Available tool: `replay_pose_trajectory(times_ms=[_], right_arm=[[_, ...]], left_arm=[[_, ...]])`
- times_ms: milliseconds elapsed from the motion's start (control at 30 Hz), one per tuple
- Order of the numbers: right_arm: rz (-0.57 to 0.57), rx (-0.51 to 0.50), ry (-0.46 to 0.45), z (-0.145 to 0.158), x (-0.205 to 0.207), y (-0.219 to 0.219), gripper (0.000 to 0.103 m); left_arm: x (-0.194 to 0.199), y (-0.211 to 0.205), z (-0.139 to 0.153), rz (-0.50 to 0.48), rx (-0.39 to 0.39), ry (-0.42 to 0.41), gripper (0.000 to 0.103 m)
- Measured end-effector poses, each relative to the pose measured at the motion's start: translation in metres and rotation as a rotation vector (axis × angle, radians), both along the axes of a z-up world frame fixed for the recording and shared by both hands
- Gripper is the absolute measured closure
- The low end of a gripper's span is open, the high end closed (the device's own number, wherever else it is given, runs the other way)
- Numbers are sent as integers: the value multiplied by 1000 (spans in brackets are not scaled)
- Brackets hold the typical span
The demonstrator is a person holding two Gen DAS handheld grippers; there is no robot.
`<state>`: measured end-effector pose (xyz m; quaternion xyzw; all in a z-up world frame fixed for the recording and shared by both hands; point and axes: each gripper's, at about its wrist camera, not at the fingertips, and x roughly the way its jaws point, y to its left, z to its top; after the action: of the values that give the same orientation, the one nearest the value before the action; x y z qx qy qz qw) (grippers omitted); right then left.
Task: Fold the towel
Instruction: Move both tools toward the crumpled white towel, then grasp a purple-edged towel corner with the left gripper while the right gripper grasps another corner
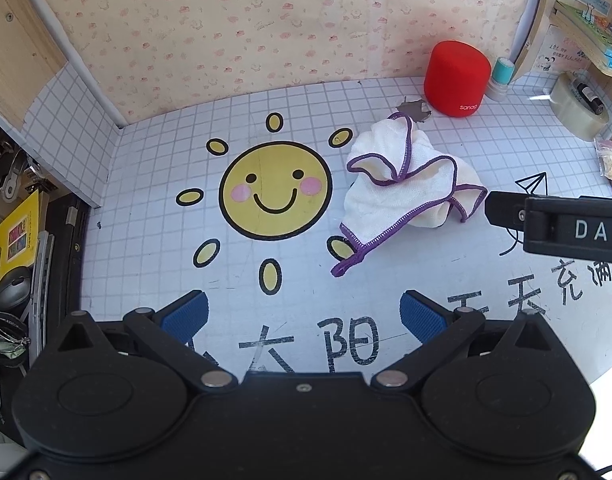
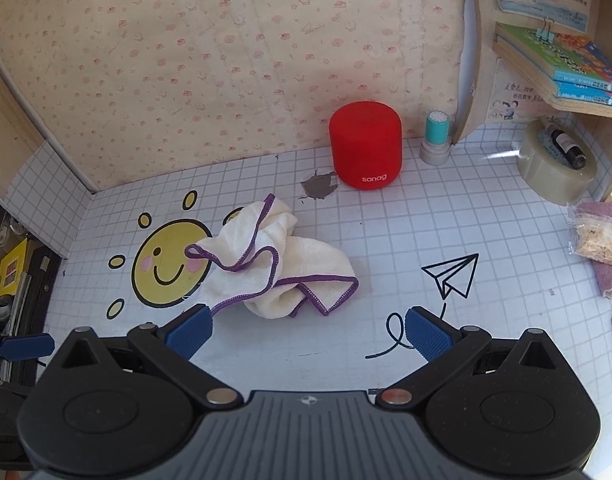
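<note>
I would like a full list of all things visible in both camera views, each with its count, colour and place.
towel: 1, white with purple hem, crumpled on the desk centre, partly over the sun drawing
sun drawing: 1, yellow and black, printed on the desk
paper plane drawing: 1, black outline, right of the towel
speaker: 1, red, at the back wall
stamp: 1, teal and grey, right of the speaker
tape roll: 1, clear, far right under the shelf
books: a stack, count unclear, on the right shelf
snack bag: 1, clear, right edge
left claw: 1, black with blue pads, open, above the desk
right claw: 1, black with blue pads, open, near the towel
</note>
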<state>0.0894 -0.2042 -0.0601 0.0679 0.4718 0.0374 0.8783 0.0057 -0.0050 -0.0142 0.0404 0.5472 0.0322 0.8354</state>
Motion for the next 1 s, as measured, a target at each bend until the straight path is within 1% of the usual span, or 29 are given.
replay_pose_trajectory(times_ms=[167,433,633,767,900,1000], right_arm=[[-8,-68,23,1,4,4,0],[-2,-127,39,0,6,12,0],[3,-170,51,-1,7,17,0],[-1,-186,52,-3,9,12,0],[9,-203,43,-3,10,12,0],[14,-195,37,-4,10,10,0]], left_arm=[[6,-1,3,0,-8,-1,1],[5,-8,2,6,-44,5,1],[5,-1,1,50,-69,9,1],[5,6,-2,88,-93,25,1],[5,8,-3,105,-83,32,1],[5,6,-4,106,-70,31,1]])
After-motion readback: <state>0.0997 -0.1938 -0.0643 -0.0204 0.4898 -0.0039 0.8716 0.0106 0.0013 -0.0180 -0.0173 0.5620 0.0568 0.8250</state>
